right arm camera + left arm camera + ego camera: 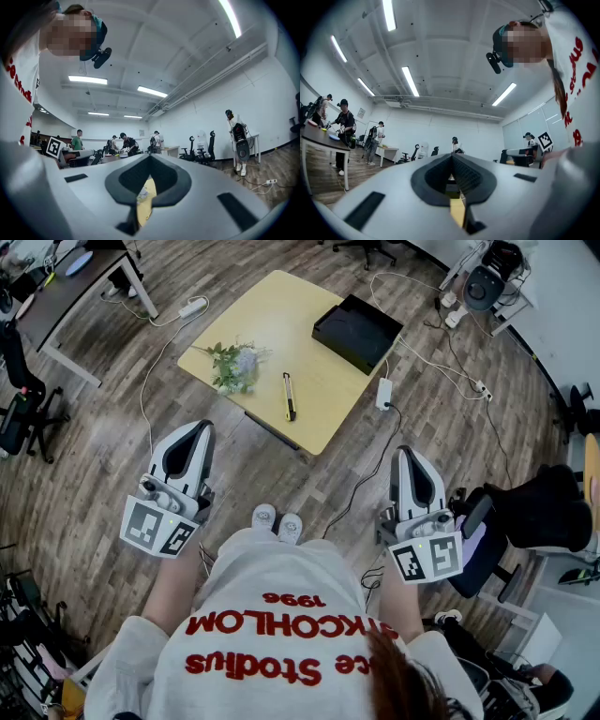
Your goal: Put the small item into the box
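Note:
On the yellow table (272, 310), a black open box (356, 331) sits at the far right corner. A small yellow utility knife (289, 396) lies near the table's front edge. My left gripper (199, 429) and right gripper (409, 456) hover over the floor in front of the person's body, well short of the table. Both are shut and hold nothing. In the left gripper view the jaws (451, 156) meet at a point, and in the right gripper view the jaws (149, 157) do the same. A strip of the yellow table shows below each.
A bunch of artificial flowers (234, 365) lies on the table's left side. A white power adapter (383, 393) and its cables trail off the right edge. A black office chair (539, 507) stands at the right, a desk (66, 292) at the far left. People stand in the room.

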Tool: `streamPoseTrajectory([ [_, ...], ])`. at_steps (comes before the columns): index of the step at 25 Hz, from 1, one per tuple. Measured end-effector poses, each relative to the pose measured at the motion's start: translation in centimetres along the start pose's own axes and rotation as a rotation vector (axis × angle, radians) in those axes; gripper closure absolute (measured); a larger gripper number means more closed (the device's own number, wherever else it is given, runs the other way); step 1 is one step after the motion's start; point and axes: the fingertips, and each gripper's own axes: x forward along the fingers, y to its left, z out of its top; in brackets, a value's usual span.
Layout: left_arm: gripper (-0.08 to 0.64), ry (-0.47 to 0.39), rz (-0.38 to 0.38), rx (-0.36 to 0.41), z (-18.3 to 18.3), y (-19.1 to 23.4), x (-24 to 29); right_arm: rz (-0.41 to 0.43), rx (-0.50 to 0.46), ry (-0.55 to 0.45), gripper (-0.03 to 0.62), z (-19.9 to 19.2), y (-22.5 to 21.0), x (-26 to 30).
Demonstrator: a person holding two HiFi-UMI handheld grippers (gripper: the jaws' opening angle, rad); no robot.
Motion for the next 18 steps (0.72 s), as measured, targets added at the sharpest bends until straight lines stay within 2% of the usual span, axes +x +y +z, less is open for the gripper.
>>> streamPoseTrajectory([
  [18,0.554,0.009,0.038,0.042,-0.5,-0.5,1.4,0.047,0.052,-0.021,0.588,-0.4,-1.4,0.3],
])
